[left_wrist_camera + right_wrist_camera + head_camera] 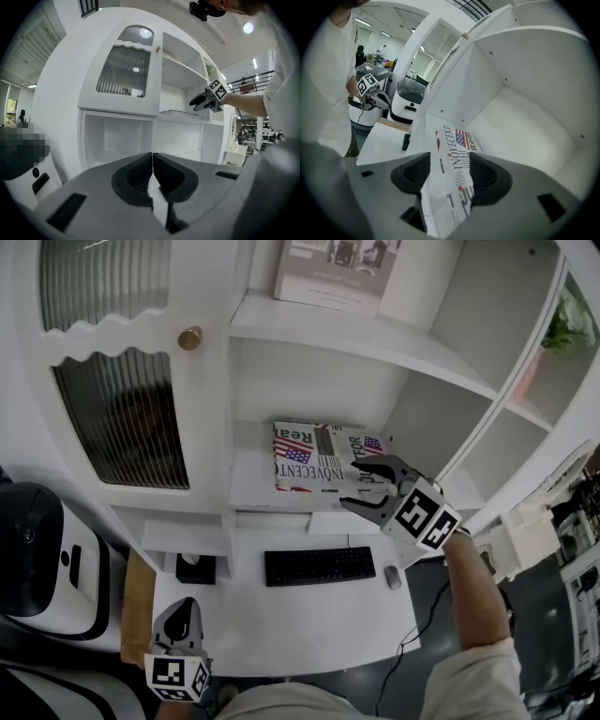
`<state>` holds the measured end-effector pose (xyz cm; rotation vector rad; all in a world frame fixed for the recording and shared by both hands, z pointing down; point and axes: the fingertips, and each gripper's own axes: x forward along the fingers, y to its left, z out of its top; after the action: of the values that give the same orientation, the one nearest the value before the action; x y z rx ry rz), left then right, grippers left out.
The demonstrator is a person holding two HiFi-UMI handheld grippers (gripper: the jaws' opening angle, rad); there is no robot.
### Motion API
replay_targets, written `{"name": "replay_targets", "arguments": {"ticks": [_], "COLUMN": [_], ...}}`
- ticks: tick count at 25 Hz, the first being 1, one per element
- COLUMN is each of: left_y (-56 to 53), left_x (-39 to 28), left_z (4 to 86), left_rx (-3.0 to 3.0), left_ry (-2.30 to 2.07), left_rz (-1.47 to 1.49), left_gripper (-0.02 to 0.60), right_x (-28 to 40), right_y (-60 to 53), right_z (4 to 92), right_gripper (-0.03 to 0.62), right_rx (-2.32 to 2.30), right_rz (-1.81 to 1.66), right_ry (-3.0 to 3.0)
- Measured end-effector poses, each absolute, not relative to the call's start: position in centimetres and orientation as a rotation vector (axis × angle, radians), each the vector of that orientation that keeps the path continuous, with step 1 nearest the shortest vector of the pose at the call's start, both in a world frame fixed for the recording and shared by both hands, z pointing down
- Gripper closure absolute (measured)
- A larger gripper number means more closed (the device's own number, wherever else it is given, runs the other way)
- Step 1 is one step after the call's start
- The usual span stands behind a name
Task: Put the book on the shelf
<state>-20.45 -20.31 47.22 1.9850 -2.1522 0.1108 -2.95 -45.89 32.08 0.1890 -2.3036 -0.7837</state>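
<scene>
The book (314,456), with a flag and large print on its cover, lies flat on the white shelf (248,486) of the middle compartment. My right gripper (354,486) is at the book's front right corner. In the right gripper view the book (459,140) runs between the two pads, and the right gripper (450,176) stands wide with no firm press that I can see. My left gripper (178,617) hangs low at the bottom left, far from the shelf. In the left gripper view the left gripper (152,159) has its tips touching and nothing between them.
Another book (328,273) stands on the shelf above. Below the shelf, a desk carries a black keyboard (319,565) and a mouse (393,576). A ribbed glass cabinet door (122,418) with a brass knob (190,337) is at the left. A white machine (37,559) stands at the far left.
</scene>
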Motion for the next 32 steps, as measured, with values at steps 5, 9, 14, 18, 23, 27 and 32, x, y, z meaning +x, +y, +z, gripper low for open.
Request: {"name": "replay_targets", "arguments": {"ticks": [5, 9, 14, 18, 23, 27, 32], "left_y": [-20.5, -20.8, -21.0, -21.2, -21.5, -21.7, -21.9], "left_x": [-20.3, -20.1, -20.0, -20.0, -19.8, -19.7, -19.5], "left_z": [47.1, 47.1, 46.8, 46.7, 46.5, 46.3, 46.1], "left_rx": [2.004, 2.018, 2.032, 2.045, 2.060, 2.070, 2.080], "left_ry": [-2.138, -2.130, -2.124, -2.118, -2.110, -2.104, -2.102], "left_rz": [0.113, 0.115, 0.118, 0.123, 0.130, 0.133, 0.139], "left_gripper": [0.575, 0.575, 0.575, 0.575, 0.575, 0.575, 0.575], "right_x": [-2.1, -1.6, -0.8, 0.0, 1.1, 2.4, 4.0], "right_y": [-44.9, -44.0, -42.3, -41.0, -40.0, -39.4, -38.6], "right_z": [32.0, 31.7, 31.5, 31.5, 32.0, 31.7, 32.4], "right_gripper": [0.333, 0.339, 0.350, 0.367, 0.381, 0.413, 0.444], "right_rx": [0.272, 0.333, 0.415, 0.495, 0.598, 0.709, 0.825], "right_rz": [-0.750, -0.737, -0.727, -0.707, -0.664, -0.611, -0.541], "right_ry": [-2.381, -2.427, -2.482, -2.553, -2.624, -2.704, -2.756]}}
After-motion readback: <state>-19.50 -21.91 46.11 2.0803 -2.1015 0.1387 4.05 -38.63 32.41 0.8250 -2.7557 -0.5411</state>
